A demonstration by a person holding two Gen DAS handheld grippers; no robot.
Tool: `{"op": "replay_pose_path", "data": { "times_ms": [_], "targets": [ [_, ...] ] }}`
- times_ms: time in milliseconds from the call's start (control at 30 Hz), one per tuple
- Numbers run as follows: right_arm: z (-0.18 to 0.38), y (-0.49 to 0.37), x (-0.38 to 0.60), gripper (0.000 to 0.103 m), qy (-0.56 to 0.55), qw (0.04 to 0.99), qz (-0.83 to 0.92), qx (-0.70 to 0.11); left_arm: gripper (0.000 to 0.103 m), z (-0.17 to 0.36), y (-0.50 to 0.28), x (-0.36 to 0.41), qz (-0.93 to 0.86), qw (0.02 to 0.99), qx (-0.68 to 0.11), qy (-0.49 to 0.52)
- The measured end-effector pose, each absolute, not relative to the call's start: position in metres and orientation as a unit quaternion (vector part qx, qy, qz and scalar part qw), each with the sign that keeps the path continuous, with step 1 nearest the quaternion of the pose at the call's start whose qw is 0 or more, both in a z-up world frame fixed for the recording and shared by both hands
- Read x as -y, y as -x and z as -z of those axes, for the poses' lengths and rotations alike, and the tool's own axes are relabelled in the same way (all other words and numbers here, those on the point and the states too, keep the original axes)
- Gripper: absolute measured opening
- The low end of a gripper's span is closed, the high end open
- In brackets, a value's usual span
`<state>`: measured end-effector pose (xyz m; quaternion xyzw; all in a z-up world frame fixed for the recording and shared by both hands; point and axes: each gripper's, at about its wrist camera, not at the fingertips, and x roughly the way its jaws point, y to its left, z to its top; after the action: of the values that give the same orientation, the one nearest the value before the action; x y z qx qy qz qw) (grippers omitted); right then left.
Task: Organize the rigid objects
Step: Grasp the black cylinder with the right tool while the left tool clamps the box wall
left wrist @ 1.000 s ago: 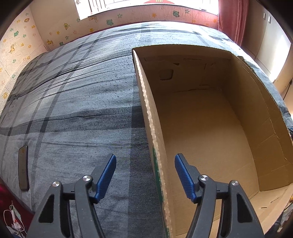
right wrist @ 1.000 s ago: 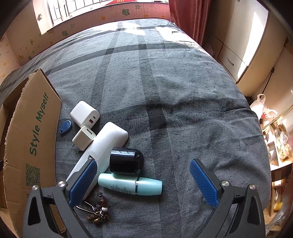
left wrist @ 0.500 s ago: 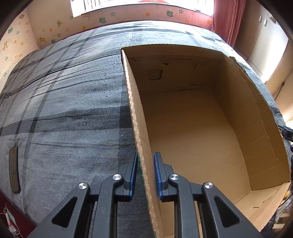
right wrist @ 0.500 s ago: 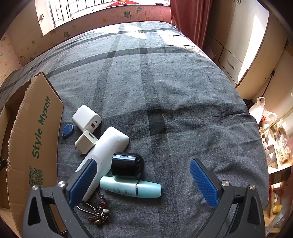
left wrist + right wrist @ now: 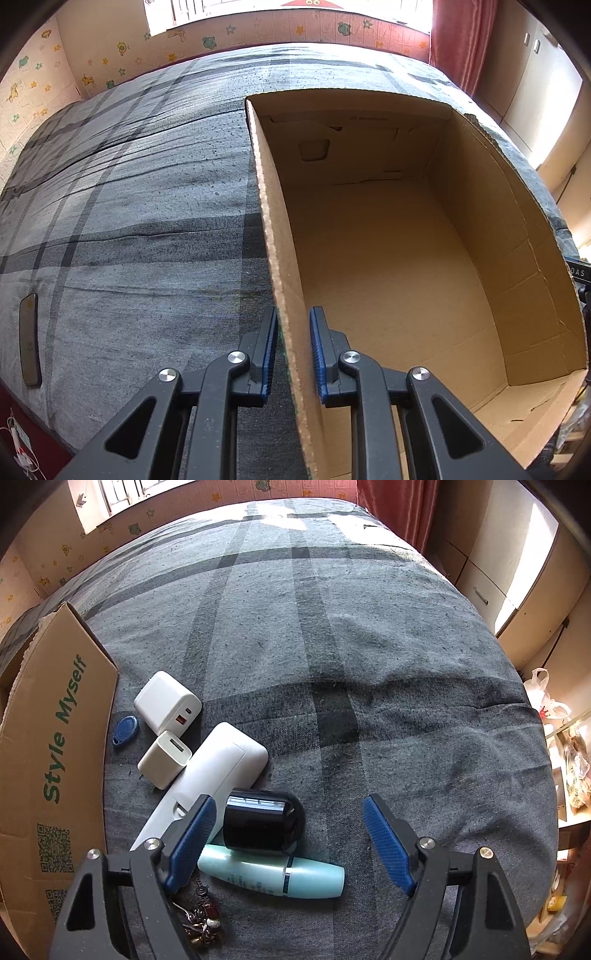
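While we hold the left tongs (image 5: 292,349) pointing steeply down, their blue pads are clamped on the near side wall of the cardboard box (image 5: 399,258), one pad outside against the grey checked bedspread (image 5: 129,221) and the other inside the box. To the right of these tongs the box floor shows bare brown card, and well off to their left a dark flat slab (image 5: 29,338) lies on the bedspread near its edge; we cannot tell what it is. Our right tongs (image 5: 284,834) hang over the bedspread with the jaws wide apart; they have just been closing a little and grip nothing. Between their pads lie a black rounded case (image 5: 262,821) and, just nearer us and touching it, a mint green tube (image 5: 273,873) lying on its side. Next to the left pad a long white device (image 5: 218,768) runs away up and to the right, partly hidden by that pad. Beyond it, further to the left, sit a small white charger (image 5: 164,758), a larger white charger (image 5: 168,703) and a blue key tag (image 5: 125,729), with the printed outer wall of the box just left of them. Under the left finger of the right tongs we see a bunch of keys (image 5: 201,921).
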<state>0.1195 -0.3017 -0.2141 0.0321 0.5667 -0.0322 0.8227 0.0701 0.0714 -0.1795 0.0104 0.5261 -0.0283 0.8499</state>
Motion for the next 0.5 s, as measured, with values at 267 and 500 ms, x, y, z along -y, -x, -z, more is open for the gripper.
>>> {"op": "replay_pose_path", "data": {
  "times_ms": [267, 500],
  "targets": [
    [0.22, -0.118, 0.301, 0.044, -0.06, 0.813, 0.008, -0.579, 0.019, 0.179, -0.069, -0.071, 0.029, 0.851, -0.524, -0.013],
    [0.203, -0.112, 0.299, 0.044, -0.05, 0.818, 0.015, -0.573, 0.019, 0.179, -0.068, -0.072, 0.03, 0.851, -0.524, -0.01]
  ]
}}
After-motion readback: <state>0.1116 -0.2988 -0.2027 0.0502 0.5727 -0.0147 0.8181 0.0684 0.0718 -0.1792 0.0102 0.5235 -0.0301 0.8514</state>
